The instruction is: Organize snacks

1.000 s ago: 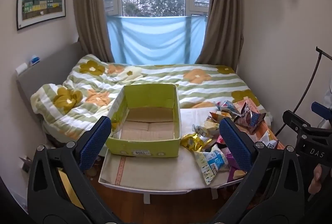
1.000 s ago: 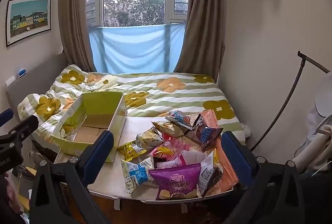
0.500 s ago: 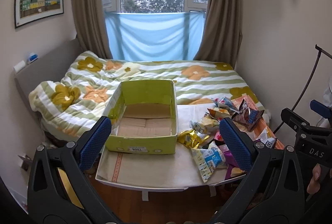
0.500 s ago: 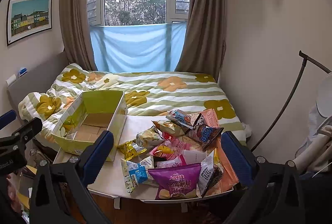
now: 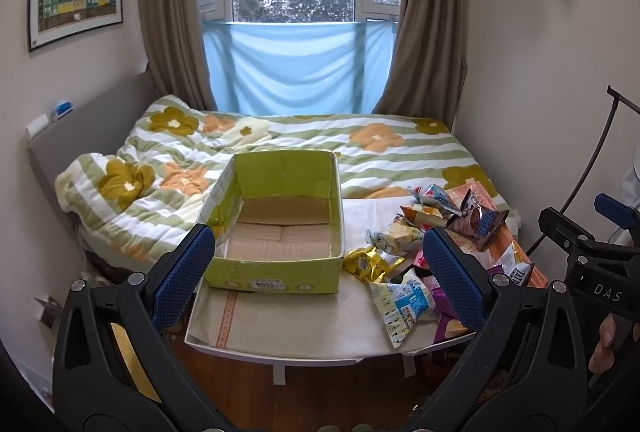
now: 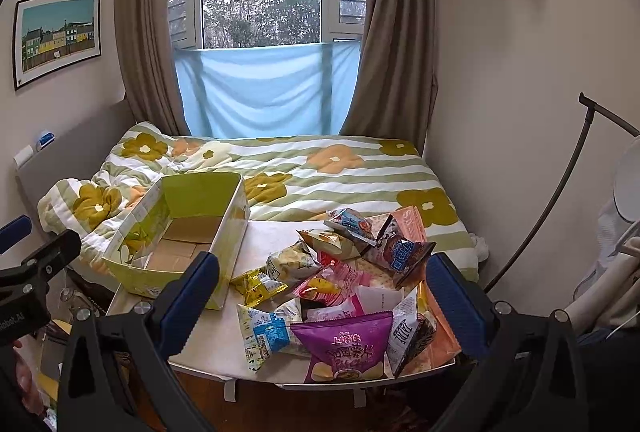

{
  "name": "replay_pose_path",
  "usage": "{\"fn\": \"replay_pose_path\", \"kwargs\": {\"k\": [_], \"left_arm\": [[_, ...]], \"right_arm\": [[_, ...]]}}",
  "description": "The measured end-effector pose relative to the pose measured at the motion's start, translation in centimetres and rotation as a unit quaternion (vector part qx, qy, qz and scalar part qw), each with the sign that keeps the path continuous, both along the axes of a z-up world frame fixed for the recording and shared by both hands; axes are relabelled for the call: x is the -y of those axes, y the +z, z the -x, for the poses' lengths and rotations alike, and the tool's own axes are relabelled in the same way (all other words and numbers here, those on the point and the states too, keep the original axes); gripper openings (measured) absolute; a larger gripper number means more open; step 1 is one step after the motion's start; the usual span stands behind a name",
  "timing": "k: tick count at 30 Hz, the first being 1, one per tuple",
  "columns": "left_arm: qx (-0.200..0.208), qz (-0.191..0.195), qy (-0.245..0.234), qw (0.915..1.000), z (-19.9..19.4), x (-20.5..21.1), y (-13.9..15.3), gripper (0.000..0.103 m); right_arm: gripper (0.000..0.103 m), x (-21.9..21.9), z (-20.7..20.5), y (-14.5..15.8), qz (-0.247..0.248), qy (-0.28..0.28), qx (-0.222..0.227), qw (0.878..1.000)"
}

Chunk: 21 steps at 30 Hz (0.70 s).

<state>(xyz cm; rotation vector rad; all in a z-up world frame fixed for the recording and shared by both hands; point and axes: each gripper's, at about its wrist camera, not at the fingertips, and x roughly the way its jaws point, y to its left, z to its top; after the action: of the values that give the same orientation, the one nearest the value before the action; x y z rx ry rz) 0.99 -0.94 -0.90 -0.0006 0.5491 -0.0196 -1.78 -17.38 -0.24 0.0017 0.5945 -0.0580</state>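
Both tongs hang short of the surface (image 5: 304, 328) with their blue-padded jaws spread wide and nothing between them: the left tongs (image 5: 316, 272) face the yellow-green cardboard box (image 5: 280, 278), and the right tongs (image 6: 320, 296) face the heap of snack bags (image 6: 340, 284).

The box stands open and bare inside on the left part of the surface, against the foot of the flower-patterned bed (image 5: 360, 148). The snacks lie piled on the right part, just beside the box. A purple chip bag (image 6: 346, 348) sits at the near edge, a blue-and-white packet (image 6: 266, 336) to its left, and a gold packet (image 6: 256, 284) nearest the box.
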Motion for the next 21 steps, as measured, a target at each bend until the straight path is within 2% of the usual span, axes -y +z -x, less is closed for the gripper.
{"fn": "replay_pose_path", "kwargs": {"k": [21], "left_arm": [[-0.004,0.001,-0.006,1.0,-0.39,-0.12,0.05,0.103]], "right_arm": [[0.103,0.06,-0.02,-0.08,-0.001,0.0,-0.001,1.0]]}}
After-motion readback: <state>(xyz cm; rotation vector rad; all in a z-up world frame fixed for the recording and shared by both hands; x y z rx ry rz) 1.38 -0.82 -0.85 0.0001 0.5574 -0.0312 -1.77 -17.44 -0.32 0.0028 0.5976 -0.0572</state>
